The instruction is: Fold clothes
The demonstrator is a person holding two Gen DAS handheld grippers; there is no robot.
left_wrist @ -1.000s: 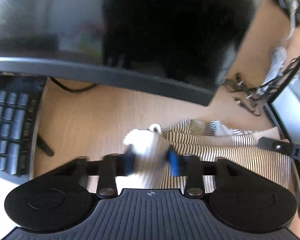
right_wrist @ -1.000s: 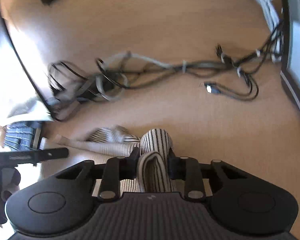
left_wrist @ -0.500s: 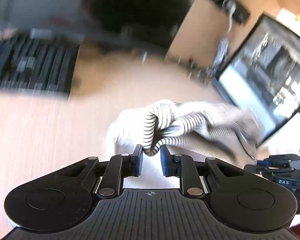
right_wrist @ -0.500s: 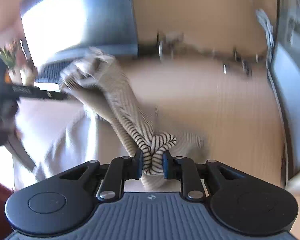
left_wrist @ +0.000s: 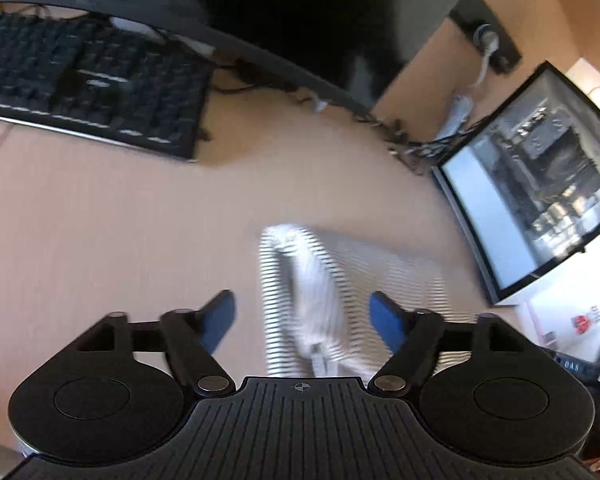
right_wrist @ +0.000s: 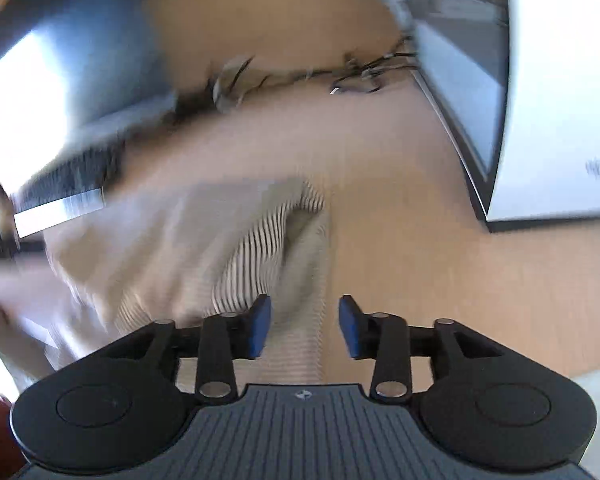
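My left gripper (left_wrist: 302,320) and right gripper (right_wrist: 305,326) were both opening, pads clear of the striped garment (left_wrist: 320,292), which lay, blurred, apparently on the desk (left_wrist: 100,240) between them.

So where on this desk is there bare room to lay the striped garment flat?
Bare wood lies between the keyboard and the striped garment, and right of the garment toward the computer case. The cable tangle at the back is crowded.
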